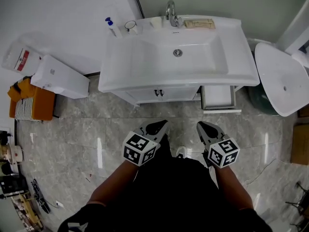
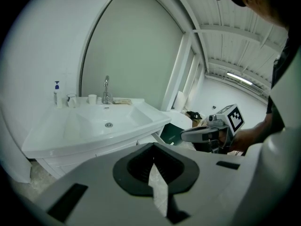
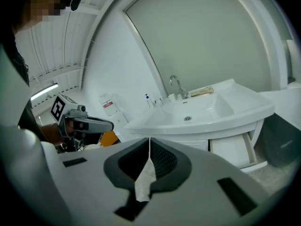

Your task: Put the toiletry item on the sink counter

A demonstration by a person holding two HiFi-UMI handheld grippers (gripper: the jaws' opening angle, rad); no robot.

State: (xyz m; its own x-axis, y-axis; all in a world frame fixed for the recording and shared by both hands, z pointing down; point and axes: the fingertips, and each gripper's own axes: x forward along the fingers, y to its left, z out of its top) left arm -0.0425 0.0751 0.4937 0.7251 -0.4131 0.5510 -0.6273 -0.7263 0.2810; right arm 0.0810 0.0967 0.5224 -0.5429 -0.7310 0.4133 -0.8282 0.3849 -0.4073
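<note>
A white sink counter [image 1: 125,71] stands ahead of me in the head view. Along its back edge are a pump bottle with a blue top [image 1: 112,27], a cup [image 1: 130,26], a chrome faucet [image 1: 171,13] and a flat tan item [image 1: 199,23]. My left gripper [image 1: 157,128] and right gripper [image 1: 205,128] hang side by side over the grey floor, short of the cabinet front. Both are shut with nothing between the pads. In the left gripper view my left gripper [image 2: 153,149] points at the basin [image 2: 94,121]. My right gripper [image 3: 149,142] also faces the counter [image 3: 202,112].
An open drawer [image 1: 218,98] sticks out at the cabinet's lower right. A loose white basin [image 1: 282,81] leans at the right. A white box [image 1: 60,76] and an orange item [image 1: 31,103] lie on the floor at the left. Clutter lines the lower left edge.
</note>
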